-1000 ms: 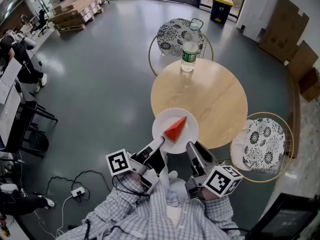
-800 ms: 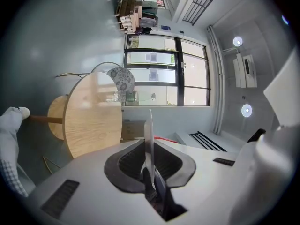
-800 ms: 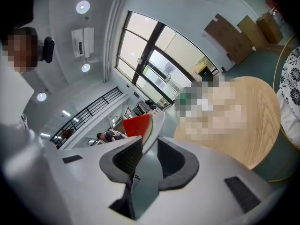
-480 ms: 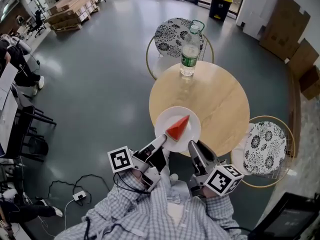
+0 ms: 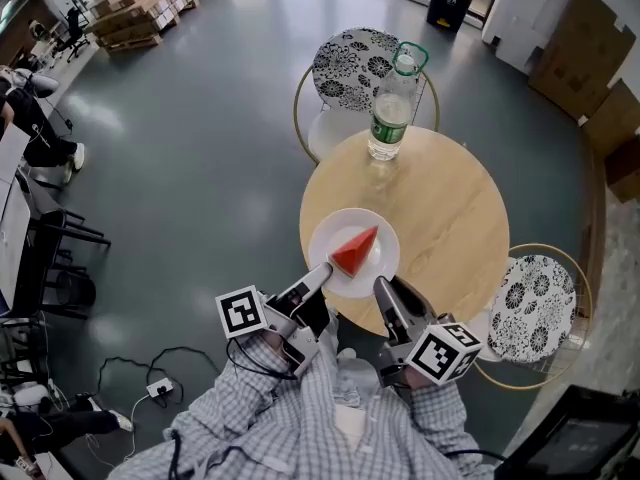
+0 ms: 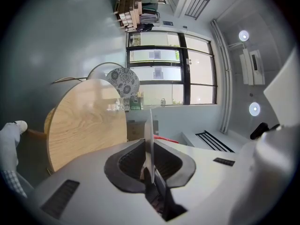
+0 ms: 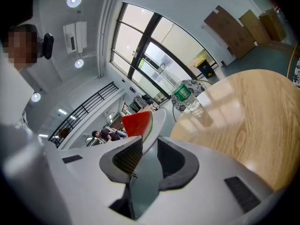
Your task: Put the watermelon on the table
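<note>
A red watermelon wedge (image 5: 355, 251) lies on a white plate (image 5: 330, 230) that hangs over the near left edge of the round wooden table (image 5: 440, 208). My left gripper (image 5: 322, 270) is shut on the plate's near left rim, and my right gripper (image 5: 381, 286) is shut on its near right rim. In the left gripper view the plate (image 6: 148, 139) shows edge-on between the jaws, with the table (image 6: 84, 121) beyond. The right gripper view shows the watermelon (image 7: 137, 123) on the plate (image 7: 157, 121), whose rim runs between the jaws.
A plastic water bottle (image 5: 390, 118) stands at the table's far edge. A chair with a patterned cushion (image 5: 355, 63) is behind the table and another (image 5: 530, 303) at its right. A cable and power strip (image 5: 155, 386) lie on the floor at left.
Both grippers have carried the plate forward, so more of it now lies over the table. The watermelon has kept its place on the plate.
</note>
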Action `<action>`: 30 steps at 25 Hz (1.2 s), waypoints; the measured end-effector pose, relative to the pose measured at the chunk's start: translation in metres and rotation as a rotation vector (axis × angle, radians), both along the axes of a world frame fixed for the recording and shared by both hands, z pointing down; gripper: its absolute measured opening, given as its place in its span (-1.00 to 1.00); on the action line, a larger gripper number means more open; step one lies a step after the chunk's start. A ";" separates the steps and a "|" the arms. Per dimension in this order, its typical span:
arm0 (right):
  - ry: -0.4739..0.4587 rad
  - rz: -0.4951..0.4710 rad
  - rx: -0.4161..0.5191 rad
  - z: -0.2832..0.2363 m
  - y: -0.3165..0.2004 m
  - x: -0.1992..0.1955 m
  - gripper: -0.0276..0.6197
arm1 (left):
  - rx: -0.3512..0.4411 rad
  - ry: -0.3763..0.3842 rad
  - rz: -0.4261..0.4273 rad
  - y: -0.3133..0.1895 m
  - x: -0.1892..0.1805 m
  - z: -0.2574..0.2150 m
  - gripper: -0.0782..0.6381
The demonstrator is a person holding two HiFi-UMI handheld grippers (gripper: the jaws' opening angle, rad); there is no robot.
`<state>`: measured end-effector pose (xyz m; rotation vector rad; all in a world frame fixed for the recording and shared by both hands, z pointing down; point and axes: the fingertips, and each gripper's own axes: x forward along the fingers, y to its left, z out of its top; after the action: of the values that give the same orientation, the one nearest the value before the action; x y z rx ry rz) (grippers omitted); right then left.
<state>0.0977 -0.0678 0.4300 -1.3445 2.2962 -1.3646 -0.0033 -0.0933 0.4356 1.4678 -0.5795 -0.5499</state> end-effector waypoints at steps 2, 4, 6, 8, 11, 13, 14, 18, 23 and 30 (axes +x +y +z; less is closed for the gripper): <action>0.001 -0.007 -0.016 0.007 -0.011 -0.003 -0.59 | -0.012 -0.006 -0.004 -0.010 -0.003 0.007 -0.67; 0.003 -0.012 -0.031 0.014 -0.023 -0.006 -0.59 | -0.019 -0.014 -0.005 -0.022 -0.007 0.015 -0.67; 0.005 -0.016 -0.044 0.021 -0.035 -0.010 -0.59 | -0.023 -0.021 -0.004 -0.034 -0.011 0.021 -0.67; 0.008 -0.020 -0.058 0.028 -0.045 -0.013 -0.59 | -0.026 -0.026 -0.003 -0.045 -0.014 0.027 -0.67; 0.008 -0.019 -0.083 0.041 -0.059 -0.016 -0.59 | -0.029 -0.032 0.005 -0.059 -0.016 0.037 -0.67; 0.007 -0.016 -0.100 0.049 -0.067 -0.019 -0.59 | -0.038 -0.033 0.008 -0.067 -0.019 0.046 -0.67; 0.008 -0.015 -0.108 0.053 -0.071 -0.021 -0.59 | -0.045 -0.034 0.007 -0.071 -0.021 0.051 -0.67; 0.022 -0.014 -0.143 0.069 -0.089 -0.025 -0.60 | -0.066 -0.045 0.007 -0.089 -0.025 0.066 -0.67; 0.033 -0.015 -0.187 0.090 -0.106 -0.031 -0.60 | -0.096 -0.055 0.010 -0.106 -0.031 0.087 -0.67; 0.037 -0.015 -0.238 0.116 -0.132 -0.039 -0.60 | -0.130 -0.107 0.018 -0.130 -0.042 0.119 -0.67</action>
<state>0.0589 -0.2003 0.5462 -1.4303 2.2274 -1.6765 -0.0451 -0.2235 0.5543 1.3838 -0.6728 -0.4135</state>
